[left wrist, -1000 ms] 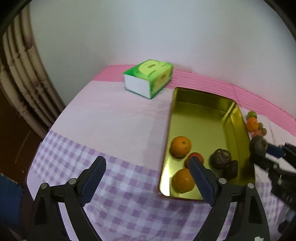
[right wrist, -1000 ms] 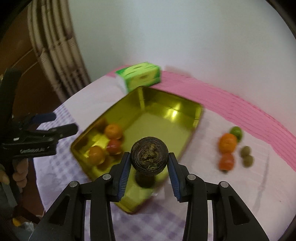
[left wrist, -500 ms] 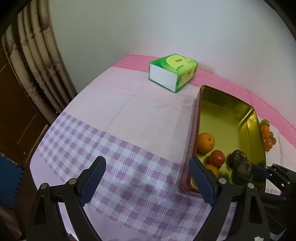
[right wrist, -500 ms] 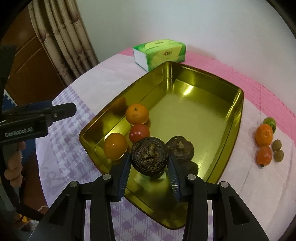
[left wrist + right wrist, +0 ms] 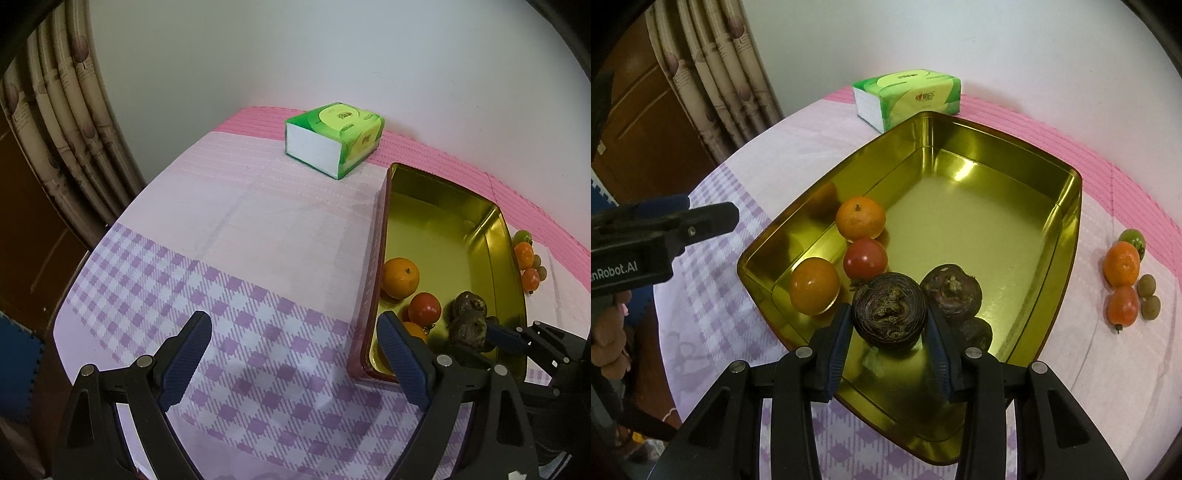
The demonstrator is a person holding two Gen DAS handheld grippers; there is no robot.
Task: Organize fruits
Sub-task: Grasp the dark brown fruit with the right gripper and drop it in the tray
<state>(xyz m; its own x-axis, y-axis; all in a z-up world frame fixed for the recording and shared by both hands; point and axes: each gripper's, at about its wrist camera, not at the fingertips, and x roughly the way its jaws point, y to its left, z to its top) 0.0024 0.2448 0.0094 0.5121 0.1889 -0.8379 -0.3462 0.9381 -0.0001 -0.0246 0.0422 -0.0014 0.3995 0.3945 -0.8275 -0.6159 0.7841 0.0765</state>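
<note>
Right gripper point(image 5: 889, 325) pinches a dark purple-brown, rough, round water chestnut point(image 5: 889, 305), its crown wrinkled, low over the gold tray's point(image 5: 1071, 229) near end. Left gripper point(image 5: 291, 354) stands spread above the checked tabletop point(image 5: 229, 295).

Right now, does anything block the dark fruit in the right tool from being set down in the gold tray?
Nothing visible does. The right tool holds the dark fruit just over the gold tray, with bare floor below it; a second dark fruit lies close beside, to its right.
</note>
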